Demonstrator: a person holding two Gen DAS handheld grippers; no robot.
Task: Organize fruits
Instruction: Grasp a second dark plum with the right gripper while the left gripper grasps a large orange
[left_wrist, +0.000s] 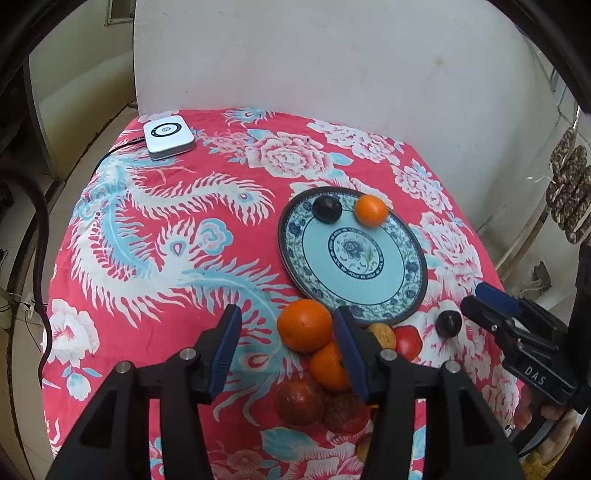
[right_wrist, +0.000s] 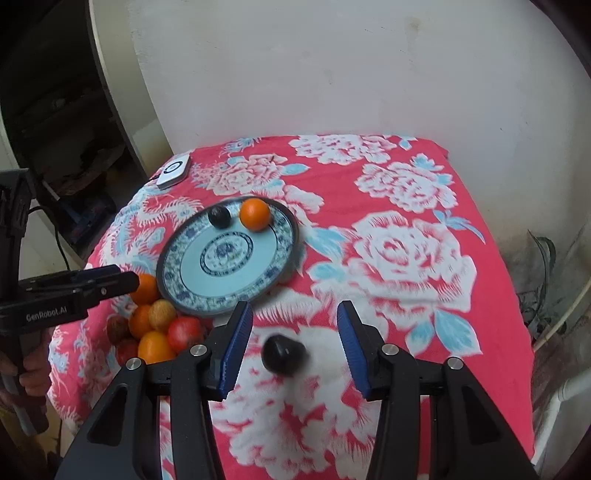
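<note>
A patterned plate (left_wrist: 352, 291) is seen on the red floral cloth (left_wrist: 184, 229), with a dark plum (left_wrist: 327, 209) and small orange (left_wrist: 370, 210) at its far rim. Nearer, a large orange (left_wrist: 304, 325) lies between the left gripper's (left_wrist: 288, 347) parted fingers, untouched.

Table's covered with a bright red cloth (left_wrist: 236, 192) printed with white peonies and a pale blue phoenix. Over at the far left corner there's a small white box (left_wrist: 168, 136) with a dark cable trailing off the edge. A blue-and-white patterned plate (left_wrist: 352, 254) sits right of centre. Just in front of the plate, a heap of oranges and red fruit (left_wrist: 317, 358) lies straight on the cloth, and a dark plum (left_wrist: 447, 323) sits by itself just to the right of that heap.
</note>
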